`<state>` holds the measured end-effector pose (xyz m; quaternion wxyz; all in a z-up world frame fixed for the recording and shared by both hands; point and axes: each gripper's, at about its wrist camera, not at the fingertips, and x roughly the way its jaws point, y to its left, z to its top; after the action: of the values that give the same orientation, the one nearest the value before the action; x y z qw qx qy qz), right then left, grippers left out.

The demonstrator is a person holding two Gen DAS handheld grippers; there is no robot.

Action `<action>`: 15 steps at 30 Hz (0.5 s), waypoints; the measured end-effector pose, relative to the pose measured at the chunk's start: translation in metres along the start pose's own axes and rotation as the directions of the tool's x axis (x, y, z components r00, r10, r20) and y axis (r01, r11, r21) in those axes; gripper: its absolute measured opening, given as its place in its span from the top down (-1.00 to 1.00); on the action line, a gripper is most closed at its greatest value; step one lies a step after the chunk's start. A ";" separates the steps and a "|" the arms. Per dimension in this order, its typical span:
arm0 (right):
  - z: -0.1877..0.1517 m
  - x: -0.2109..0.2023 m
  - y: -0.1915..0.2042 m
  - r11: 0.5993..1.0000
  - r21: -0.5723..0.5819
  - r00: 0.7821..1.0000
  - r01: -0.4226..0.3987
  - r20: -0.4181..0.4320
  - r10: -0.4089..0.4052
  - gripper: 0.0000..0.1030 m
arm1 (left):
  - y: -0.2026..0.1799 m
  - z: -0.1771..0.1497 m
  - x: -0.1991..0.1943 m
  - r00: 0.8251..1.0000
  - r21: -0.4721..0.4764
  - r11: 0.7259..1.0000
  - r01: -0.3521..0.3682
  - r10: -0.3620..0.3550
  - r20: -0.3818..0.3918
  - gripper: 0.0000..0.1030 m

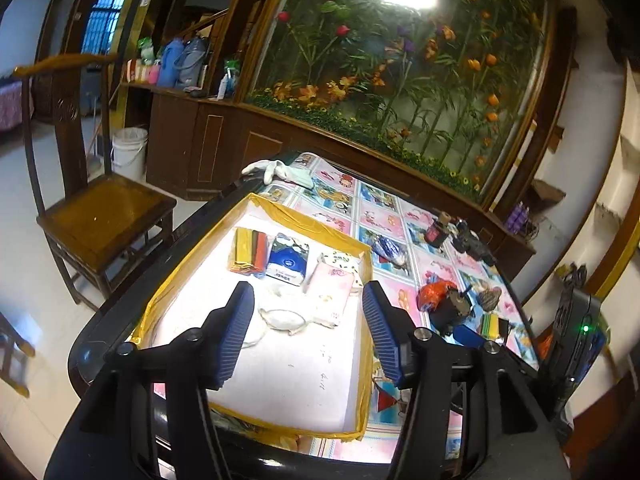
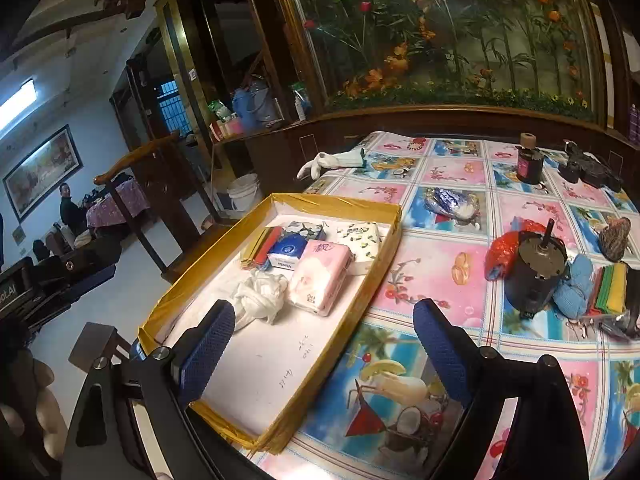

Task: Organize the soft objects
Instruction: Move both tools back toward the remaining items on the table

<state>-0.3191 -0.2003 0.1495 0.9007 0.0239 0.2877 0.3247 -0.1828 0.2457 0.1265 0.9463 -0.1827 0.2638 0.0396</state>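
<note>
A white tray with yellow taped rim (image 1: 304, 216) (image 2: 340, 202) lies at the table's left. In it lie a pink tissue pack (image 1: 334, 292) (image 2: 320, 276), a blue tissue pack (image 1: 288, 260) (image 2: 286, 254), a floral pack (image 2: 360, 236), folded coloured cloths (image 1: 248, 256) (image 2: 262, 248) and a knotted white bag (image 2: 260, 296). My left gripper (image 1: 306, 300) hovers open over the tray, nothing between its fingers. My right gripper (image 2: 324, 312) is open and empty over the tray's right rim. A blue yarn ball (image 2: 576, 284) and a second stack of coloured cloths (image 2: 610, 288) lie on the table at right.
On the patterned tablecloth lie a black motor (image 2: 536, 276), a red bag (image 2: 500, 256), a blue-white bag (image 2: 452, 204), a dark bottle (image 2: 530, 160) and a white glove (image 2: 332, 162). A wooden chair (image 1: 104, 216) and a white bucket (image 1: 128, 152) stand left of the table.
</note>
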 end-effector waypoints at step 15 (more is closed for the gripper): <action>-0.009 -0.030 -0.031 0.996 0.080 0.999 0.031 0.008 -0.032 -0.80 | -0.032 -0.017 0.016 0.995 0.049 0.998 0.044 -0.039 -0.095 -0.09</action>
<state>-0.3246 -0.2444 0.1504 0.9054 0.0570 0.2966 0.2984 -0.1724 0.2095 0.1151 0.9378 -0.1656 0.3050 0.0046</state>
